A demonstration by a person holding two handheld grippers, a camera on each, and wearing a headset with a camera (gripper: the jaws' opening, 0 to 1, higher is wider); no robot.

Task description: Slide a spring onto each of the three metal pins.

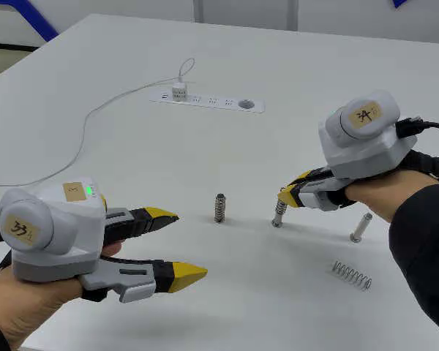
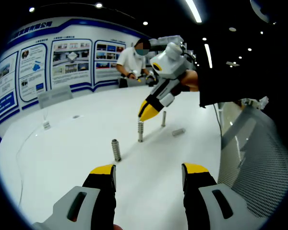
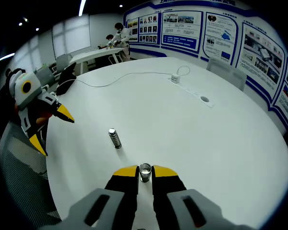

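Right tool (image 1: 283, 196) pinches a coiled metal spring (image 1: 280, 209) on its pin (image 1: 276, 221) — left tool (image 1: 191, 243) gapes wide.

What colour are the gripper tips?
Yellow, on both the left gripper and right gripper; clearest in head view.

The table (image 1: 132, 168) carries three metal pins: first pin (image 1: 220, 197), second pin (image 1: 276, 221), third pin (image 1: 361, 227). There are three springs: first spring (image 1: 219, 212), second spring (image 1: 280, 208), and a loose spring (image 1: 350, 275) toward the near right edge. By the far edge lie one power strip (image 1: 207, 100), one plug (image 1: 178, 91) and one cable (image 1: 92, 113). There are two claws: left claw (image 1: 191, 243), right claw (image 1: 282, 196).
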